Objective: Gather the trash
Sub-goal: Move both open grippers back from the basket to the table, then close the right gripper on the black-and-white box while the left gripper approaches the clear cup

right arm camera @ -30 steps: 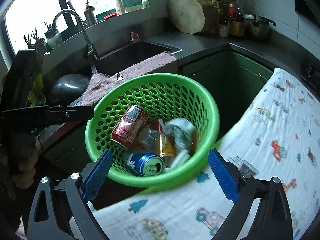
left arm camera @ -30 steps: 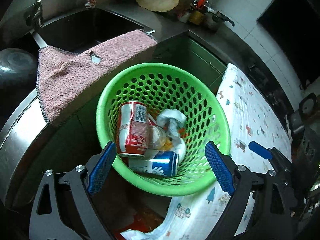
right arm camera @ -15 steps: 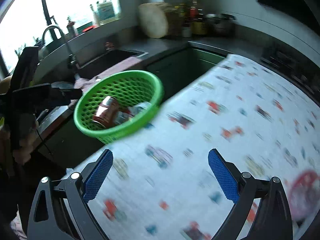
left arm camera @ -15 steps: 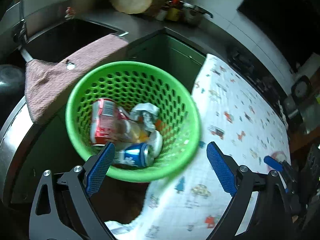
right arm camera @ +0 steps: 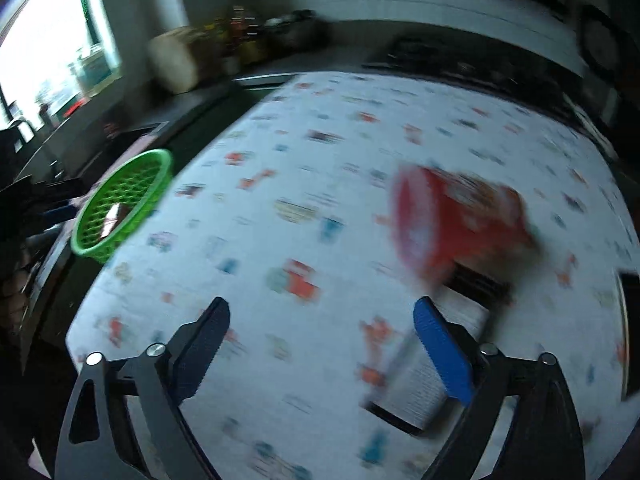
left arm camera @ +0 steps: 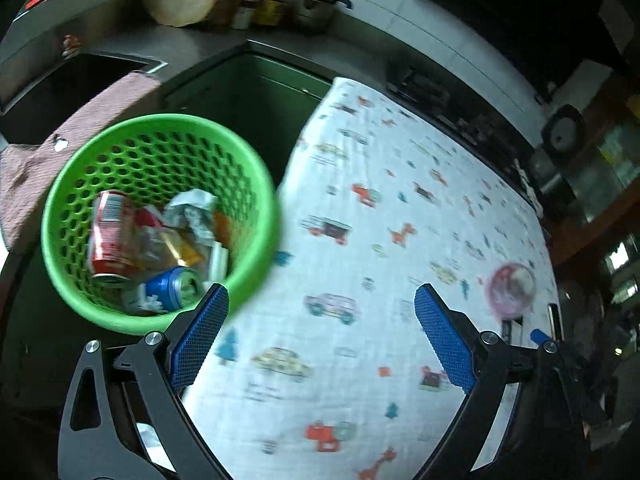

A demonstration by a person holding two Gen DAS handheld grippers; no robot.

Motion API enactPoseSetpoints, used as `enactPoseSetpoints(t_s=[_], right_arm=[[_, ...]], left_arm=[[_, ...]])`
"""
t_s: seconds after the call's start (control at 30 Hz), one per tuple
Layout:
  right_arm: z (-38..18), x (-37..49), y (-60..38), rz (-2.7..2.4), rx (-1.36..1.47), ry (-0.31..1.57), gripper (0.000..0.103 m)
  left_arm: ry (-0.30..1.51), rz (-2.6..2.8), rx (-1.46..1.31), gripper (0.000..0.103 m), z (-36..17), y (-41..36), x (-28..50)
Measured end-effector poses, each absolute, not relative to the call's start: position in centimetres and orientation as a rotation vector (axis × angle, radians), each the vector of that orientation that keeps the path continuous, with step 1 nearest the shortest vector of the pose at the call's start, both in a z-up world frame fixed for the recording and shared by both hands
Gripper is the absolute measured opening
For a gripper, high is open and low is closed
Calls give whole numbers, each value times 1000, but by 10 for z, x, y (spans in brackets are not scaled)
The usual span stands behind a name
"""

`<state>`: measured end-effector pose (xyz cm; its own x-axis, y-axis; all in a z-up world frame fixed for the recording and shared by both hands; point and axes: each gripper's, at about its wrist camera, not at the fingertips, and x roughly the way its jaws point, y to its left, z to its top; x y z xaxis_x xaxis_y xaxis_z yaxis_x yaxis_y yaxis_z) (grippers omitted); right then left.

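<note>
Now: both grippers have swung from the green basket [left arm camera: 160, 220] of cans out over the printed cloth [left arm camera: 380, 260]; left gripper [left arm camera: 320, 340] wide open, empty; right gripper [right arm camera: 322, 344] empty, jaws closing slightly, heading toward a red wrapper [right arm camera: 460, 220] on the cloth, likely next pickup

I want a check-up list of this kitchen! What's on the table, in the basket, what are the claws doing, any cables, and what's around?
Surface: white cloth printed with little cars covers the table.
Job's things: green perforated plastic basket at the table's edge holds a red can, a blue can and crumpled wrappers; a blurred red packet lies on the cloth.
Clutter: white flat object with dark edge beside the packet.
Claws: left claw open, empty; right claw closing, nothing between.
Cables: nothing seen.
Surroundings: pink towel over the sink edge, bottles on the counter.
</note>
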<state>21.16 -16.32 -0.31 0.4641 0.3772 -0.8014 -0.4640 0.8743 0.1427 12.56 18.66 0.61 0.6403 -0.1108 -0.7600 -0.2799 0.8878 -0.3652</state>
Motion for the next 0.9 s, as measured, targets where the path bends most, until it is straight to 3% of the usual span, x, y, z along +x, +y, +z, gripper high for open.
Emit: enactPoseSetpoints(t_s=[0.6,0.9], right_arm=[[-51,235,-211,309,-9,1115,53],[-49,230,-226,322,-31,1127,46]], left_arm=[[885,5,-495,93,9,129,133],[909,-74,-498,93,4,90,147]])
